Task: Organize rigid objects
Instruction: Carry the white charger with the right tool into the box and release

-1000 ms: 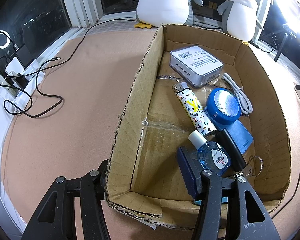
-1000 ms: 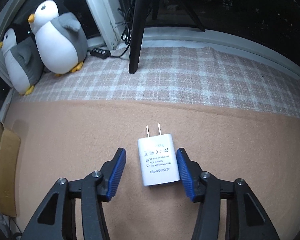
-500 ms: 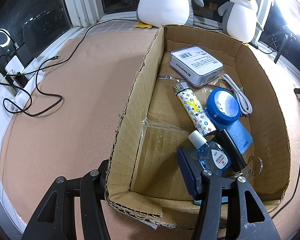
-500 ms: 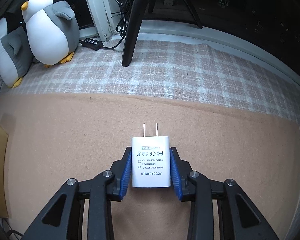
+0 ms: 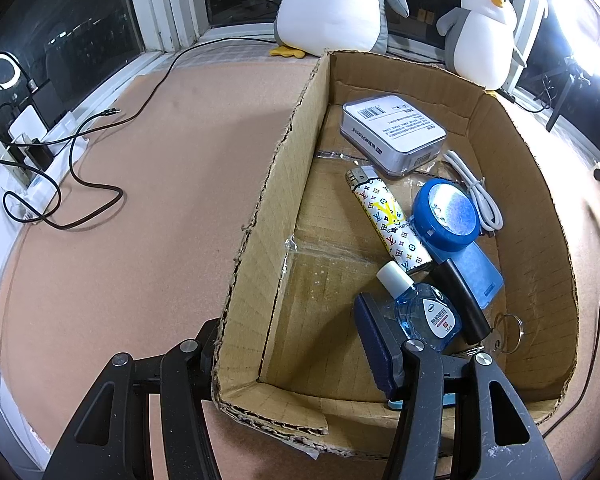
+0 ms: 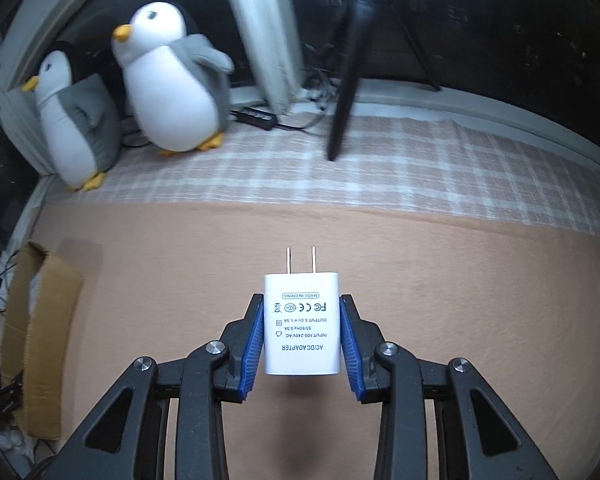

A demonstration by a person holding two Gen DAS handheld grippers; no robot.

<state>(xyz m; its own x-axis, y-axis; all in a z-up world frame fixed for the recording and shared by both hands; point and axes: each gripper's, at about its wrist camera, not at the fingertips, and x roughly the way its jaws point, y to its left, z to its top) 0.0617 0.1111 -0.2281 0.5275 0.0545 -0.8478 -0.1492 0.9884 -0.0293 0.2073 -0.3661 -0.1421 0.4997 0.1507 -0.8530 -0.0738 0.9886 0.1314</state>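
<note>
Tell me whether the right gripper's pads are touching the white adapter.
Touching. The right wrist view shows both blue pads pressed flat against the sides of the white adapter, no gap either side, with the right gripper closed on it.

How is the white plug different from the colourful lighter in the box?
The white plug is squat and blocky; the lighter is long and slim. The plug is plain white with small print; the lighter has colourful patterns. The right gripper grips the plug, its jaws closed on it; the lighter lies flat inside the cardboard box. Both are small and hard.
</note>
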